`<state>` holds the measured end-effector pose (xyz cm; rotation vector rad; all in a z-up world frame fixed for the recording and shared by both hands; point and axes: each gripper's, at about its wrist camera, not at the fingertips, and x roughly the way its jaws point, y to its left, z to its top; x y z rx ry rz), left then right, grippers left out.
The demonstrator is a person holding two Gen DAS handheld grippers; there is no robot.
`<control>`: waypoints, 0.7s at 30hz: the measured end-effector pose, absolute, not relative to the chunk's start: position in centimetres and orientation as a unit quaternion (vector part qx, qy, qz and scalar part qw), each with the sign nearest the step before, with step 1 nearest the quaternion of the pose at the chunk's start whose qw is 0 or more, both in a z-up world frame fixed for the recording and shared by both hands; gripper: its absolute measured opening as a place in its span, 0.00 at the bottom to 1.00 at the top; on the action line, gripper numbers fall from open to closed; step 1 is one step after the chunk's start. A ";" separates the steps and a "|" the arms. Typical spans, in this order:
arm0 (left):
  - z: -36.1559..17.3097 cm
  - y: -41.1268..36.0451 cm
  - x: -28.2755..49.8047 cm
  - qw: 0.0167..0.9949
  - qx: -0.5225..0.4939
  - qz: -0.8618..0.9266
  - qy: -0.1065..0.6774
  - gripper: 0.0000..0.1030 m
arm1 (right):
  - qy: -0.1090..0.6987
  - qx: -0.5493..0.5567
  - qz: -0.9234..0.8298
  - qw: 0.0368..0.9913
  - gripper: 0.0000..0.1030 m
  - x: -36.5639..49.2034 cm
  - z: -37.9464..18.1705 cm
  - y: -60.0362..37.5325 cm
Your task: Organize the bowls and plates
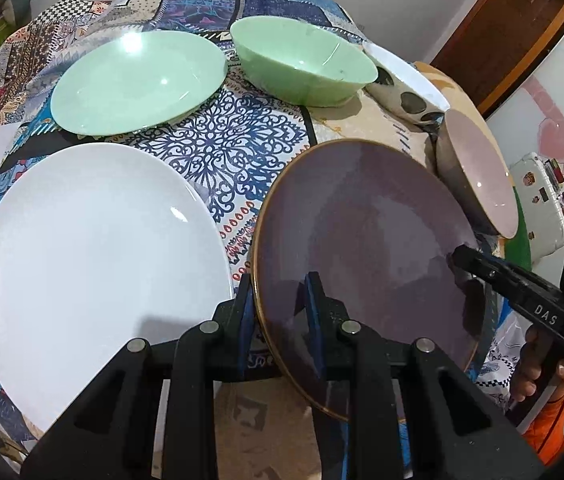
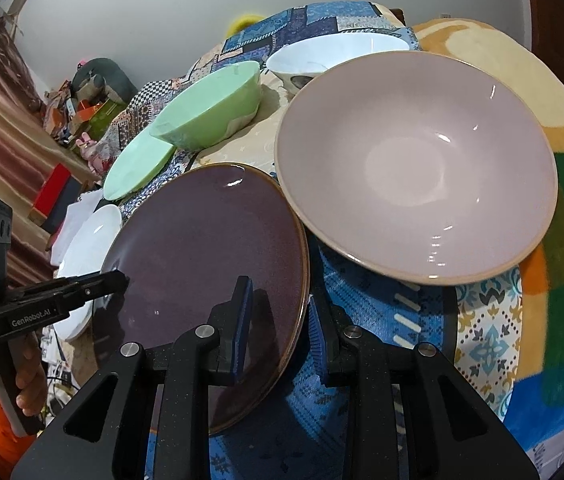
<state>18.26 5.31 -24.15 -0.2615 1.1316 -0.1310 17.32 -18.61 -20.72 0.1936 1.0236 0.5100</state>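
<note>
Two handheld grippers pinch opposite edges of a dark purple plate point(image 1: 365, 256) over a table draped in a patchwork cloth point(image 1: 218, 148). The left gripper point(image 1: 280, 304) has its jaws closed on the plate's near rim, one blue-padded finger above the glazed face and one below. The right gripper point(image 2: 280, 312) clamps the plate's other edge the same way, one finger on top and one underneath. In the left wrist view, the right gripper's tip reaches in from the right side of the jaws and bites the plate's far edge.

Just left of the left jaws lies a large white plate point(image 1: 98, 276) on the cloth. Ahead of them sit a green plate point(image 1: 138, 84) and, beside it, a green bowl point(image 1: 301, 64). Further right is a white bowl with dark spots point(image 1: 405, 84). A pale pink bowl point(image 2: 413, 164) rests just ahead and to the right of the right jaws, its rim close to the purple plate; whether they touch cannot be told.
</note>
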 end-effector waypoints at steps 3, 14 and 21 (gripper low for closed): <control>-24.3 5.2 18.3 0.835 -0.118 -0.062 0.535 0.23 | 0.483 0.084 0.239 0.838 0.23 17.3 -20.8 -18.5; -24.0 4.7 17.6 0.842 -0.102 -0.052 0.527 0.23 | 0.481 0.051 0.228 0.845 0.27 16.8 -19.9 -18.4; -22.0 5.2 15.8 0.854 -0.106 -0.048 0.507 0.33 | 0.463 0.046 0.231 0.855 0.37 15.8 -18.0 -18.4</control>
